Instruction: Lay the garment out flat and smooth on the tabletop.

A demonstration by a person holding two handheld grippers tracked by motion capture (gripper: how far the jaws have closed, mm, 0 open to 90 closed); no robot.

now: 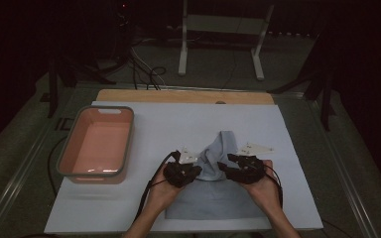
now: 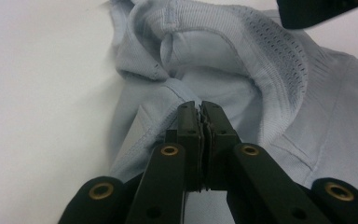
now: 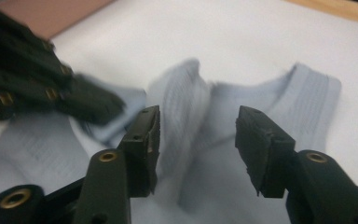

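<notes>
The left tool (image 3: 42,84) is just a smeary blur at 10 o'clock in the right gripper view. The shirt (image 1: 213,198) is partly hidden under both hands, and the forearms get cropped at 6 o'clock.

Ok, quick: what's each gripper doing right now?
Left gripper: shut on the garment.
Right gripper: open, holding nothing; garment lies between its jaws.

1 garment (image 1: 213,196), 1 tub (image 1: 97,144), 2 grippers, 1 white mat (image 1: 178,119).
</notes>
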